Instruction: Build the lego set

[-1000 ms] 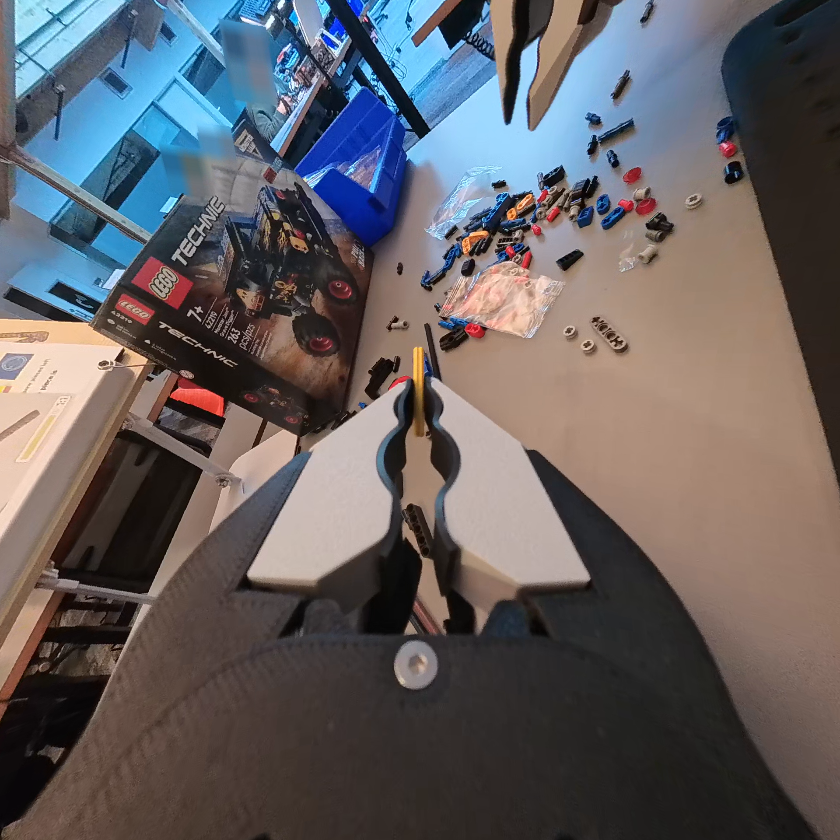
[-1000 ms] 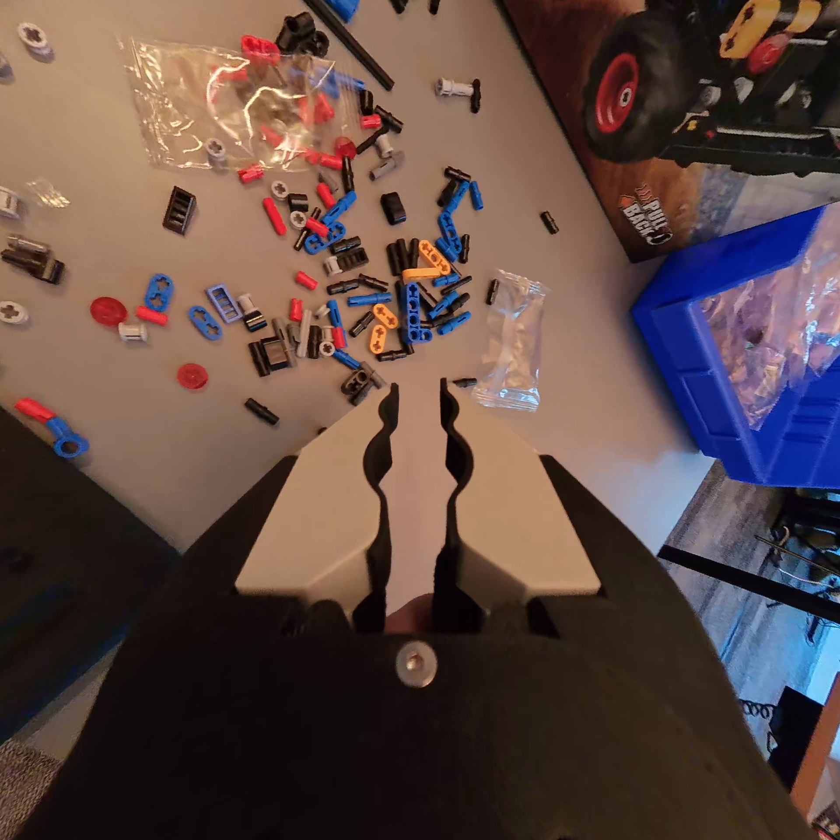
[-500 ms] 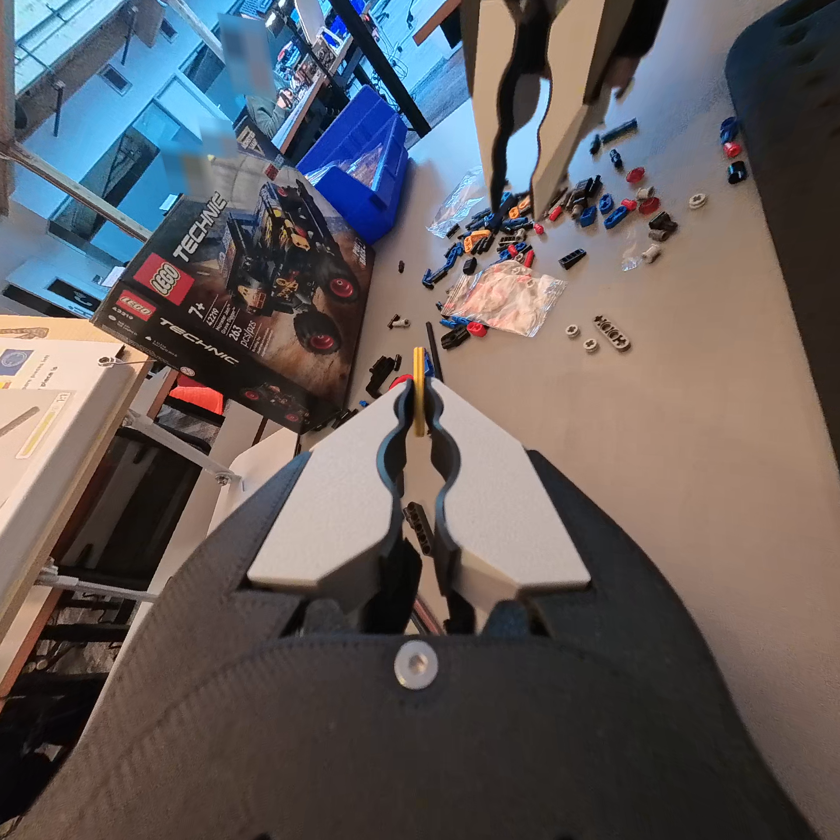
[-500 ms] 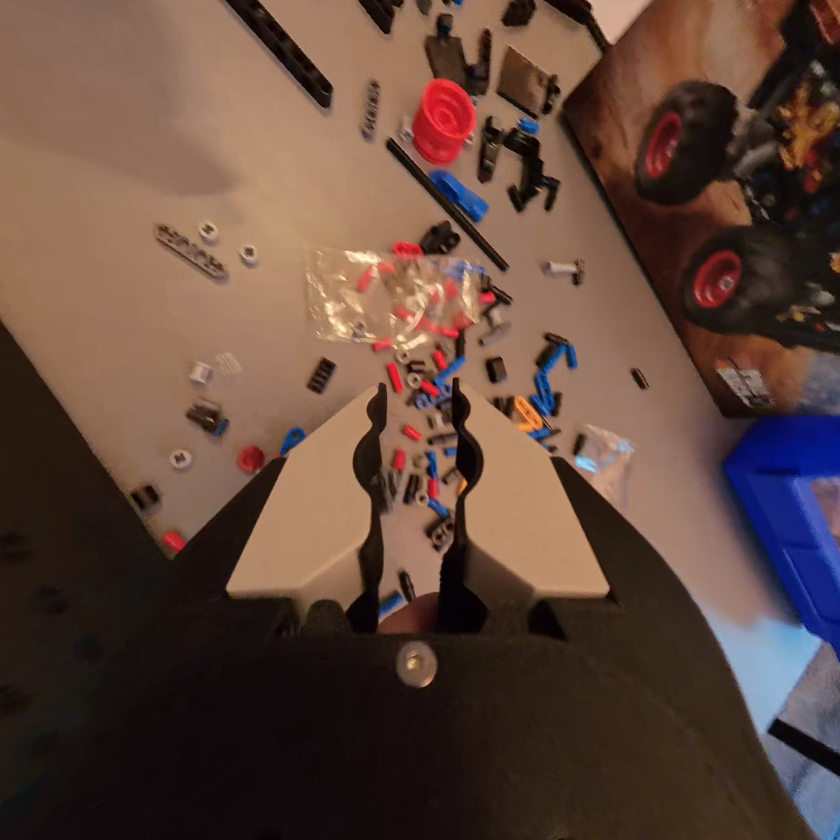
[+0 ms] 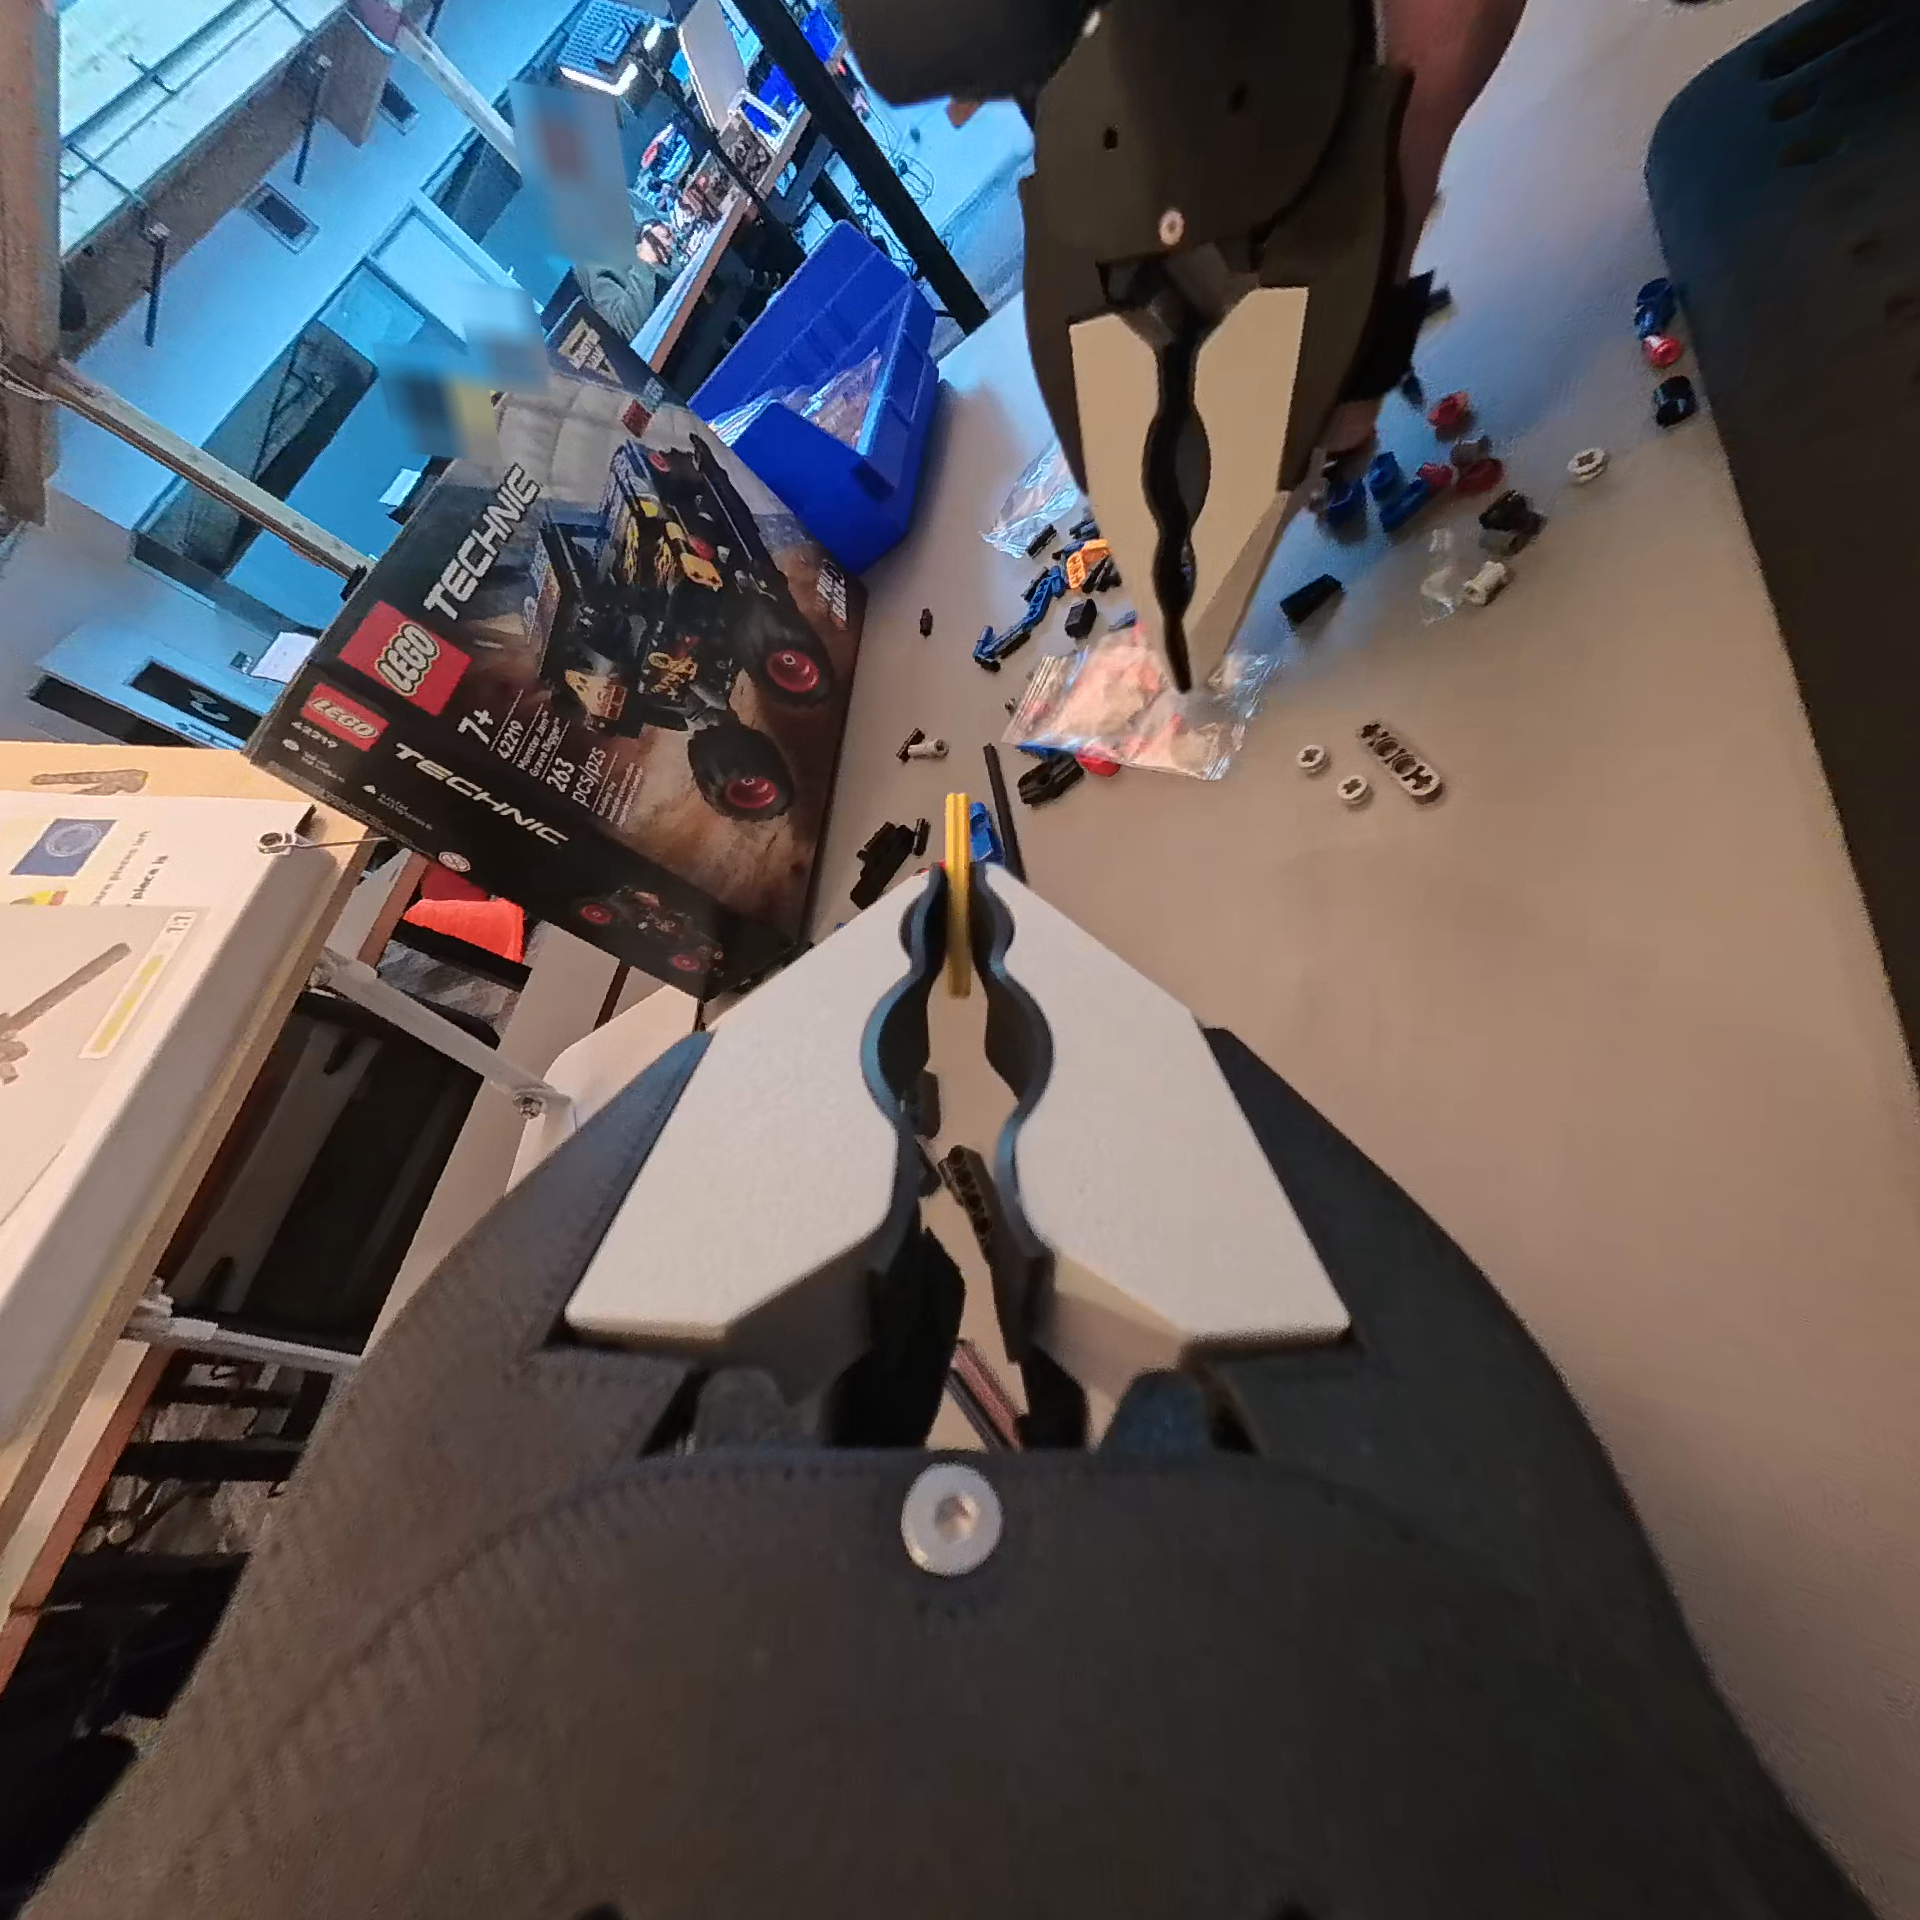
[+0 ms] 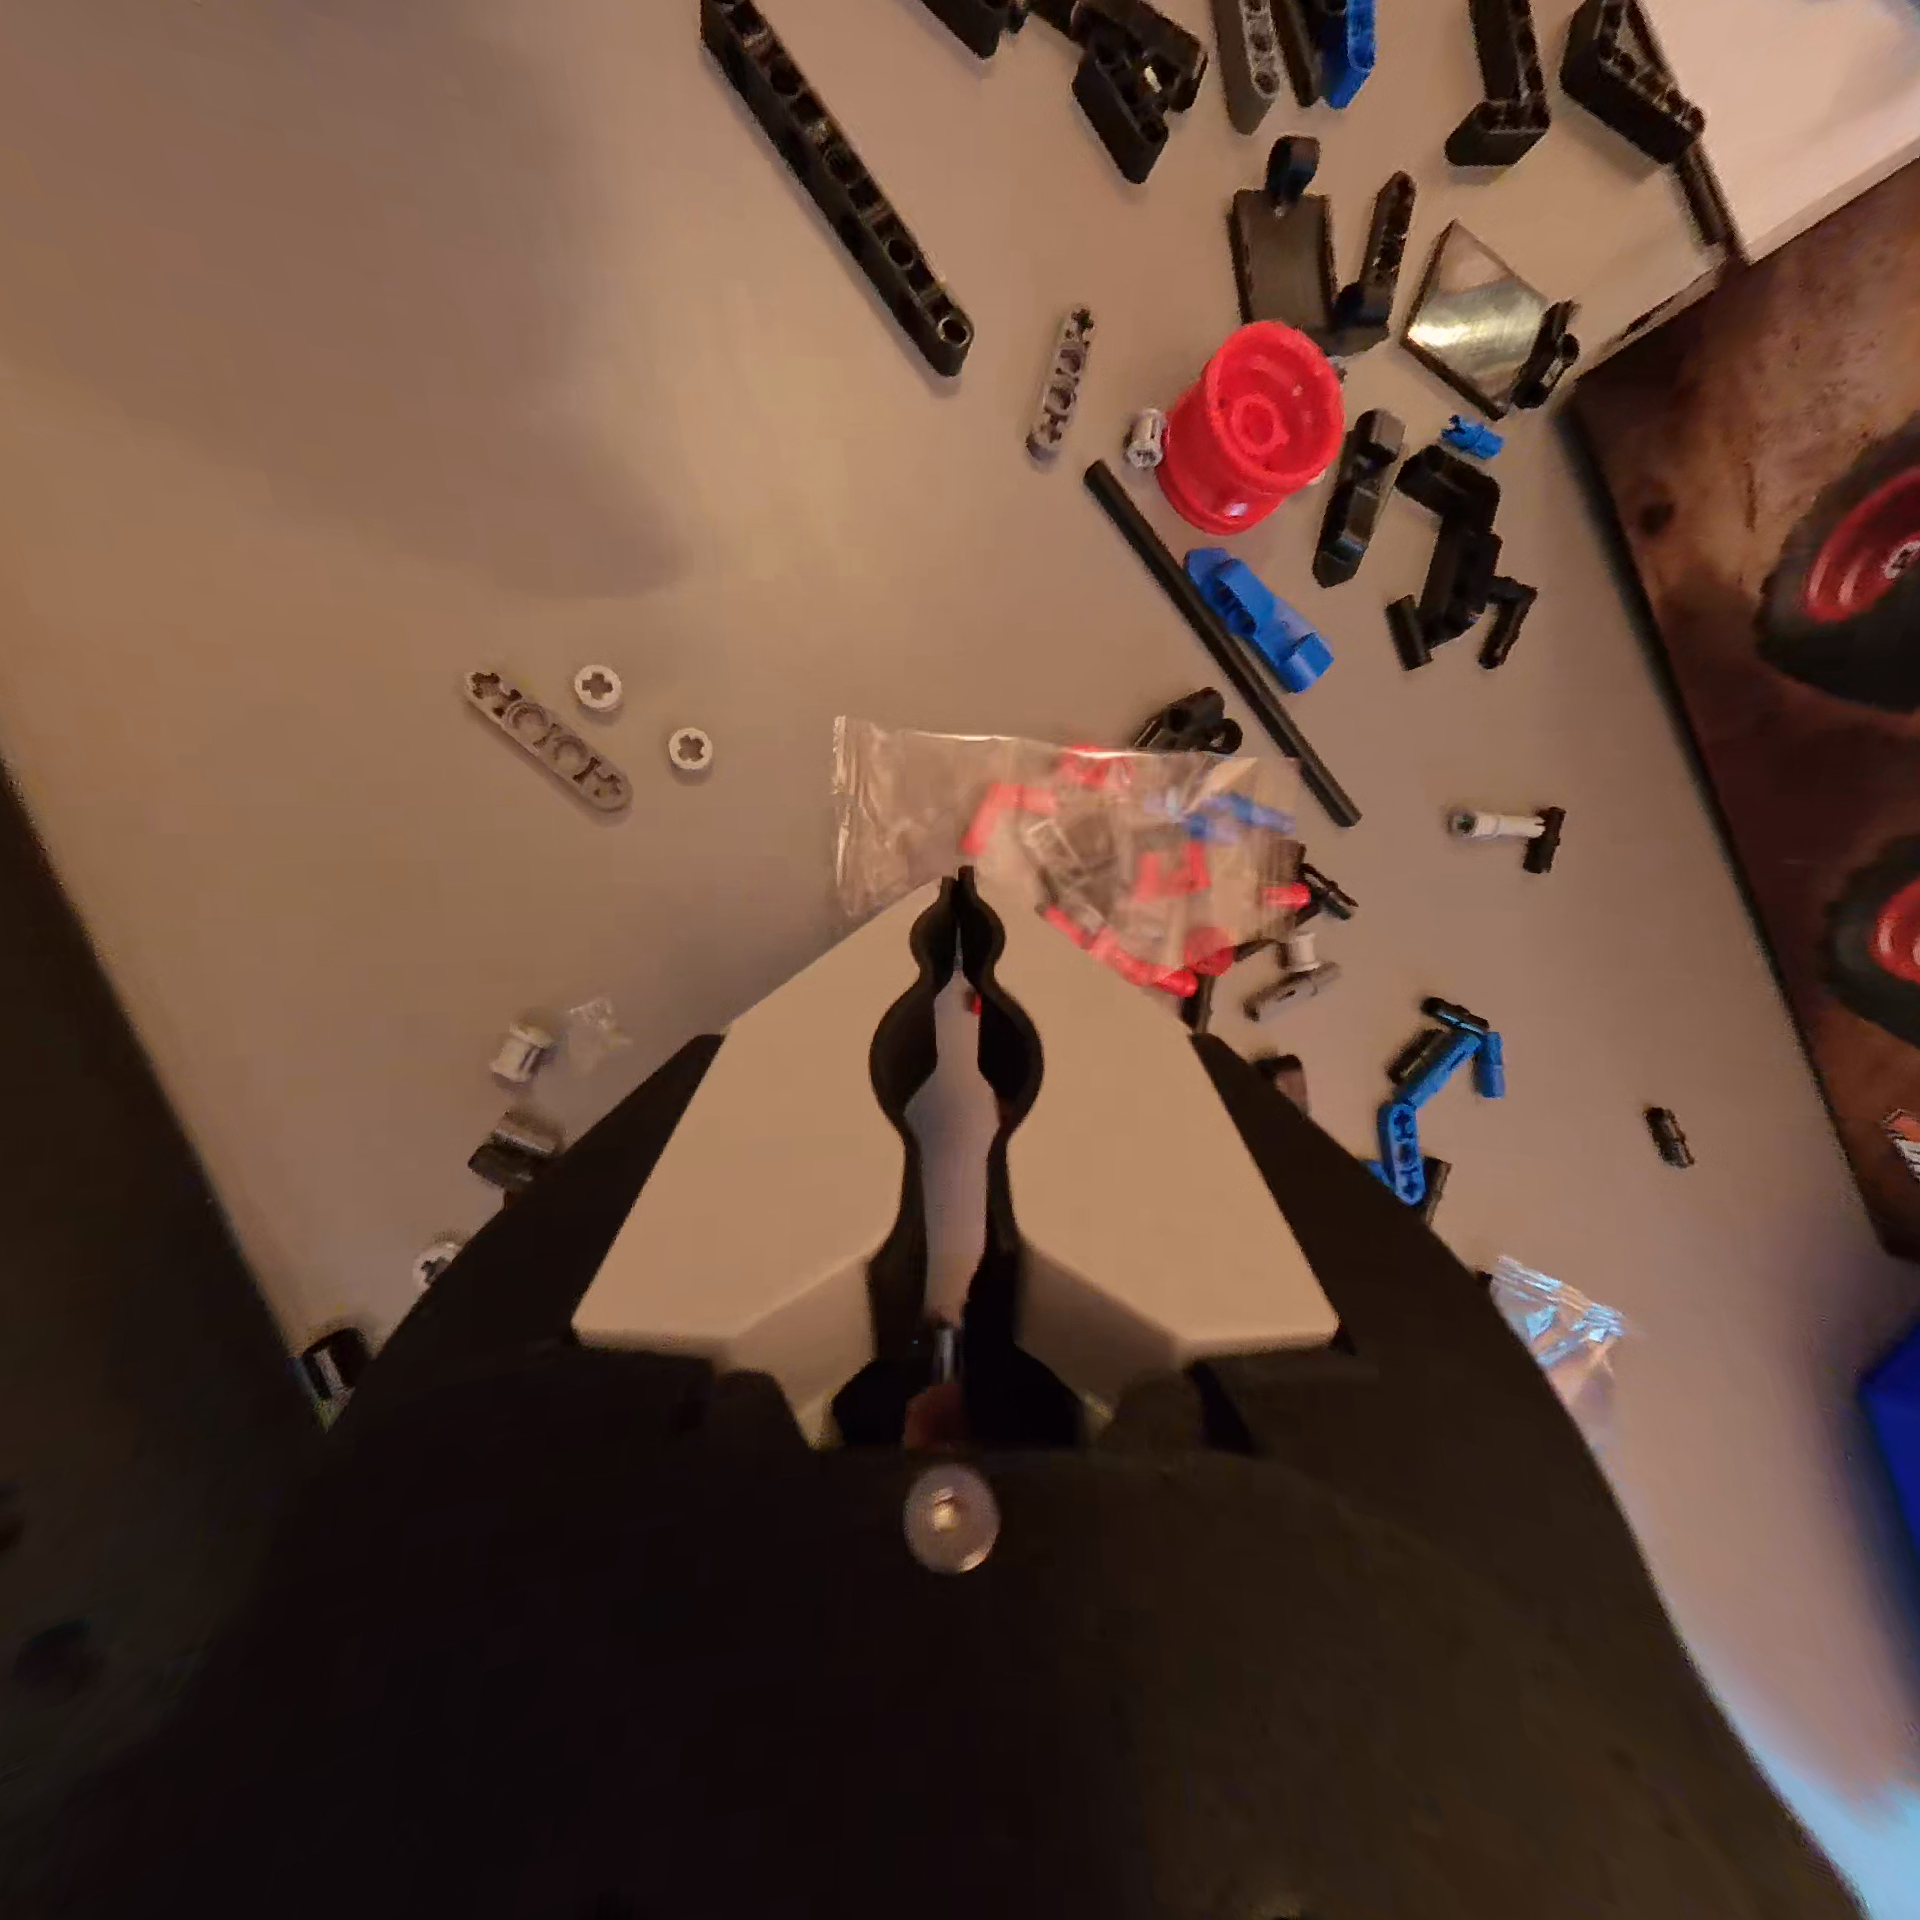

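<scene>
My left gripper (image 5: 957, 906) is shut on a thin yellow lego piece (image 5: 957, 883), which stands edge-on between the fingertips above the grey table (image 5: 1403, 1039). My right gripper (image 6: 958, 891) points down with its tips closed on the film of a clear plastic bag (image 6: 1091, 831) holding red, blue and black parts. The left wrist view shows the right gripper (image 5: 1179, 665) with its tip down on that bag (image 5: 1122, 707). The bag looks blurred in both views, while the parts around it are sharp.
The lego box (image 5: 582, 665) lies on the left with a blue bin (image 5: 831, 416) behind it. Loose parts (image 5: 1382, 488) are scattered beyond the bag. A red wheel hub (image 6: 1252, 426), a black axle (image 6: 1216, 644), a long black beam (image 6: 831, 177) and a grey thin beam (image 6: 545, 740) lie nearby. An instruction booklet (image 5: 104, 997) is at the left.
My right gripper moved from over the pile of small parts to the plastic bag, opening wider on the way and then closing on the bag. My left gripper stayed still, holding the yellow piece.
</scene>
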A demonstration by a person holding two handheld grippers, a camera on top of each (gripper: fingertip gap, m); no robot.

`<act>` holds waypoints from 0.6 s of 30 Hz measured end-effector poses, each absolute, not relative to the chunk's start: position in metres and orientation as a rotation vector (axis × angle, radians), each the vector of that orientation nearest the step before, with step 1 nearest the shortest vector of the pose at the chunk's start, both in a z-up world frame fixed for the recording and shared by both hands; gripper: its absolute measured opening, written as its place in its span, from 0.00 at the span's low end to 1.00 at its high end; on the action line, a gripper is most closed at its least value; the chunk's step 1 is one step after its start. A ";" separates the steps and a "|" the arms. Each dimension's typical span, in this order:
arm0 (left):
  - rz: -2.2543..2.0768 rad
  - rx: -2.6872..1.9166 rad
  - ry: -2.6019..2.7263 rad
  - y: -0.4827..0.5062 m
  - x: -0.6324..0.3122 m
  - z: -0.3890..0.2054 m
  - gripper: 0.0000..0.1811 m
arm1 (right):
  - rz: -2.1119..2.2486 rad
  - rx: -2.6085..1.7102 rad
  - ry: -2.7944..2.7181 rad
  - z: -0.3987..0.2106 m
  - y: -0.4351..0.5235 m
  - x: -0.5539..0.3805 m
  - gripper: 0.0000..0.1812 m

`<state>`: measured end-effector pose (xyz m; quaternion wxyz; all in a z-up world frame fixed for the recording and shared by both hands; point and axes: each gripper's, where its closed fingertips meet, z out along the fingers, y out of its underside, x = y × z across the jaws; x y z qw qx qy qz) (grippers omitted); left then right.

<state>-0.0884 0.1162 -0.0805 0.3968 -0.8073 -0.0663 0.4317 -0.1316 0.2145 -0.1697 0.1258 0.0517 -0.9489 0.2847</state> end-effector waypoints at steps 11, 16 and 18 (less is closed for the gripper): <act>1.164 -2.044 -0.201 0.092 -0.101 -0.070 0.01 | 0.952 0.059 -2.731 -0.168 0.211 -0.159 0.13; 1.166 -2.052 -0.191 0.088 -0.103 -0.072 0.01 | 0.999 0.090 -2.672 -0.168 0.208 -0.159 0.00; 1.167 -2.056 -0.188 0.085 -0.103 -0.073 0.01 | 1.041 0.093 -2.642 -0.163 0.204 -0.158 0.00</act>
